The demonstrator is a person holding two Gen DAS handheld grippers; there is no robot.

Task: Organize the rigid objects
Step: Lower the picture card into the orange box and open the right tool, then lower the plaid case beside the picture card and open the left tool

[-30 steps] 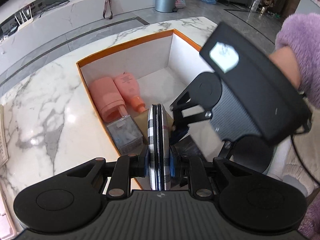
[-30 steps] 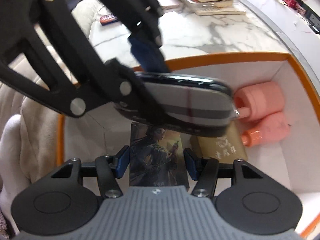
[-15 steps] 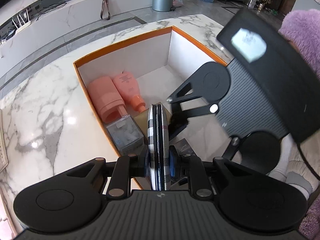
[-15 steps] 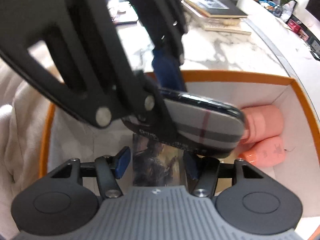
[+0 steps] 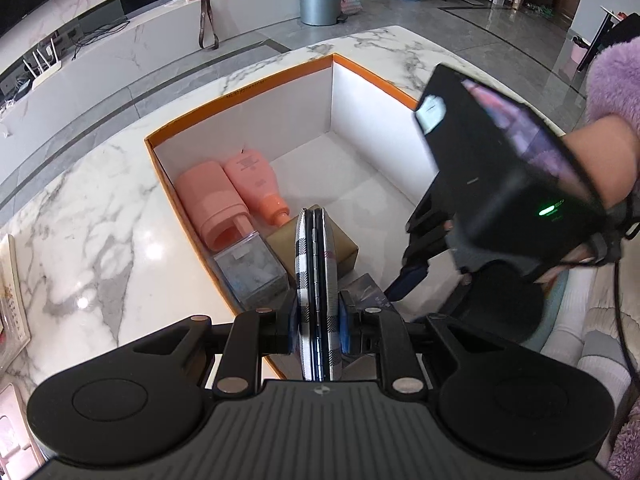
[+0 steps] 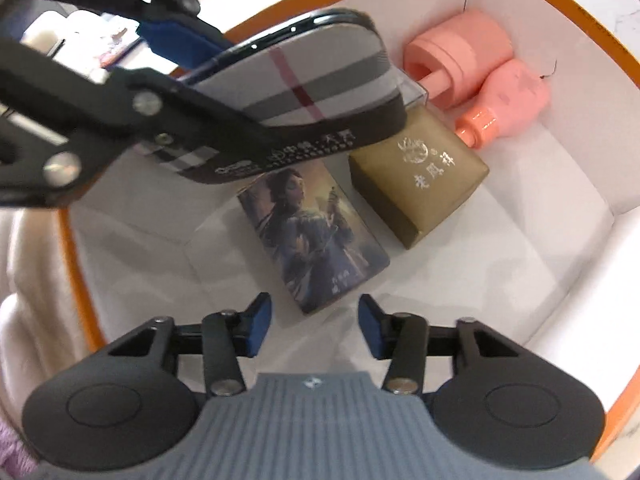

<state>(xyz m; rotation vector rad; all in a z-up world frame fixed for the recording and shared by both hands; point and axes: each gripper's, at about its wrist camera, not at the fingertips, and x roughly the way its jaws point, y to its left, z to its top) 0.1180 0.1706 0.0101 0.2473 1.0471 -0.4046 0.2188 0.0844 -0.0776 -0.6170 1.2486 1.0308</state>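
My left gripper (image 5: pixel 319 330) is shut on a plaid hard case (image 5: pixel 318 280), held on edge over the near side of the orange-rimmed white box (image 5: pixel 240 92). The case also shows in the right wrist view (image 6: pixel 304 84). My right gripper (image 6: pixel 315 328) is open and empty, just above a picture card box (image 6: pixel 312 236) that lies flat on the box floor. Beside it lies a tan box (image 6: pixel 420 184).
Two pink bottles (image 5: pixel 224 200) and a clear plastic cube (image 5: pixel 252 272) lie along the box's left wall. The box stands on a marble table (image 5: pixel 100 232). A white cushion (image 6: pixel 24 248) lies at the box's near side.
My right gripper has let go of the picture card box, opened and pulled back above it. My left gripper has risen slightly, still holding the plaid case.
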